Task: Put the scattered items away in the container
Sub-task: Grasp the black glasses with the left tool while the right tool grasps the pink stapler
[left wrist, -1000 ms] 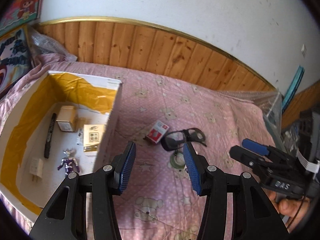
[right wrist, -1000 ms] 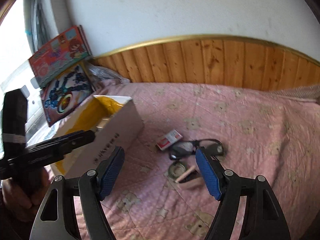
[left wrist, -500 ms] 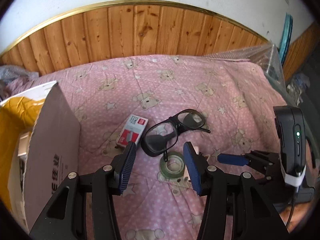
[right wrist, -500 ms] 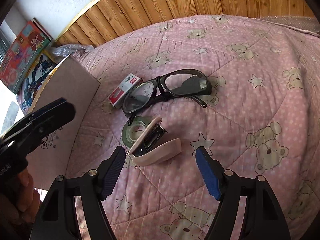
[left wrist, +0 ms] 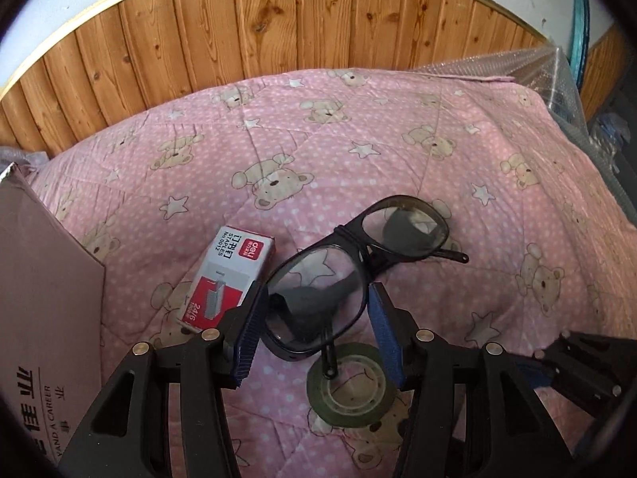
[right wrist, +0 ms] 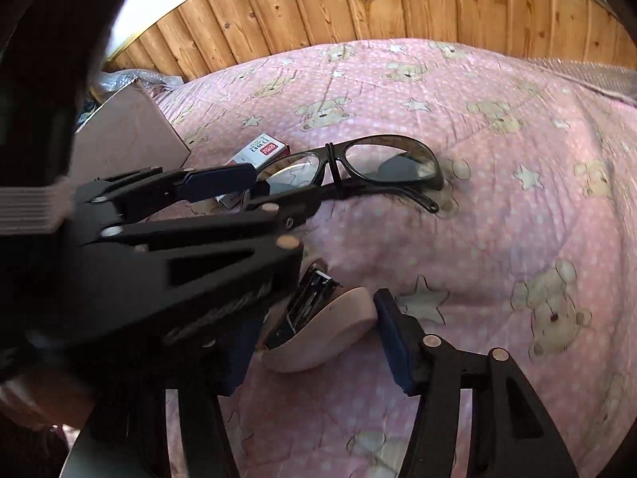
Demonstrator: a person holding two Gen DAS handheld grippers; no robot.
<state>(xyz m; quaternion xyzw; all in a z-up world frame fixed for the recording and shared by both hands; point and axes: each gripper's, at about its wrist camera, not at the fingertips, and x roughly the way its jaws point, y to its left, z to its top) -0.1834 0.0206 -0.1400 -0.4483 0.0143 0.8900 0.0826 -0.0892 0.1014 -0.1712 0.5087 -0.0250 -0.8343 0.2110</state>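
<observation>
At the left edge of the left wrist view we see one cardboard box (left wrist: 43, 294), only its outer wall showing. Right of it, left of centre, lies one red-and-white staples box (left wrist: 229, 279) on the pink bear-print quilt (left wrist: 398, 151). In the lower middle our left gripper (left wrist: 316, 328) has its jaws spread wide on either side of the near lens of the one pair of black glasses (left wrist: 358, 275); the blue pads (left wrist: 251, 330) sit just outside the frame rim, and we cannot tell whether they touch it. Just below, one roll of clear tape (left wrist: 352, 388) lies flat, with a temple tip of the glasses over its upper edge.

In the right wrist view the left gripper's body fills the left side of the frame, its tips at the glasses (right wrist: 350, 167) in the upper middle, with the staples box (right wrist: 262, 151) just behind. At lower centre our right gripper (right wrist: 318, 342) is also wide open, straddling the one pink stapler (right wrist: 322, 334); its right pad (right wrist: 394, 338) is just beside the stapler's rounded end, the left one is hidden behind the other gripper, so a grip cannot be confirmed
</observation>
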